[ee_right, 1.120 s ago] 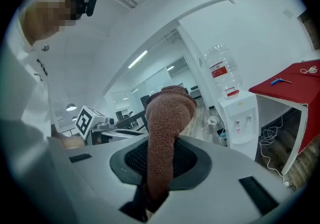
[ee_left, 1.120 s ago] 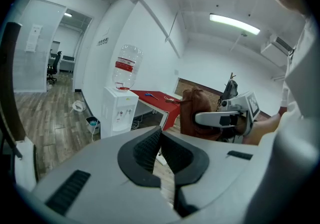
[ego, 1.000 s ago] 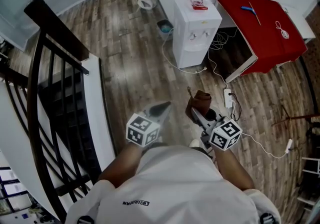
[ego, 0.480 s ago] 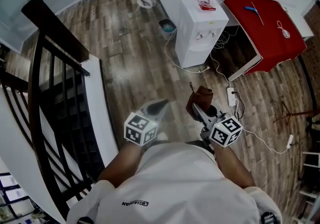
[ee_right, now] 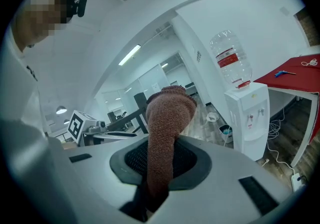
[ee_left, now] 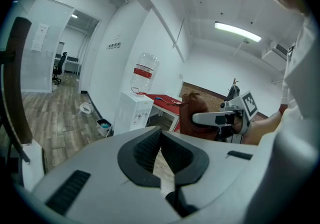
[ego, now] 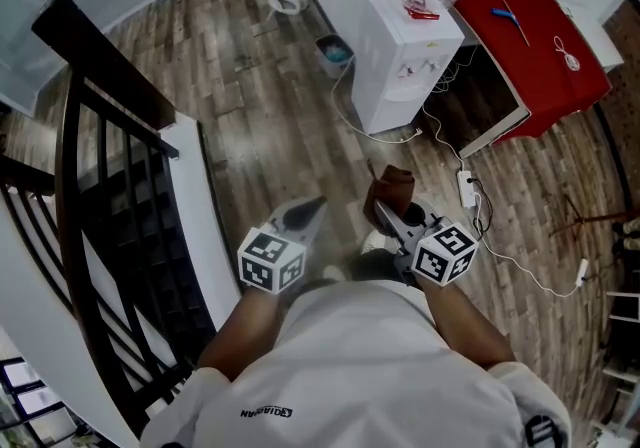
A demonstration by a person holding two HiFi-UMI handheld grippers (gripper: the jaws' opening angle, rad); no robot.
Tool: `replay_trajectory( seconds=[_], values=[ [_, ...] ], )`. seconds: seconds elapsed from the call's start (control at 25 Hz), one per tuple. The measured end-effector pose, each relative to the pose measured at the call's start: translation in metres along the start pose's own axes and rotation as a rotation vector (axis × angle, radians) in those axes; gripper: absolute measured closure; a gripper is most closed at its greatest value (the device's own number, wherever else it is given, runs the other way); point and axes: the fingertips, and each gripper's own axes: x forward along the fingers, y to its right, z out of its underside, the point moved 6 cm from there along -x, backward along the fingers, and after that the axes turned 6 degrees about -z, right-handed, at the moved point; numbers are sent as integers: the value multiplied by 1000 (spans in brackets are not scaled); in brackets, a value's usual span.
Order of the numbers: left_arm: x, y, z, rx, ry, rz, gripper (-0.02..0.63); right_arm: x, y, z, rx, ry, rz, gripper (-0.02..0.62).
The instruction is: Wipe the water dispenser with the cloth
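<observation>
The water dispenser [ego: 405, 56] has drawn nearer. The right gripper's [ego: 388, 219] fingers pinch the cloth [ego: 392, 188]; the left gripper's [ego: 316, 206] fingers are closed and empty. Close in squarely and press the cloth flat.

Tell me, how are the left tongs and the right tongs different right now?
The left tongs hold nothing, while the right tongs pinch a brown cloth. The left tongs' tips touch each other; the right tongs' tips press on the brown cloth, which sticks up past them. Both are grey, and both point toward the white water dispenser.
</observation>
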Motion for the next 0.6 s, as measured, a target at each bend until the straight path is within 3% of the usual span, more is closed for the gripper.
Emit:
replay_trajectory(
  seconds=[0.28,0.6],
  values=[
    [1,-32,-8,6,6,-46,617,41,12,-5,-7,10,-39,525],
    [33,-105,-39,13,-15,-79,617,119,57,-29,7,9,-58,525]
  ],
)
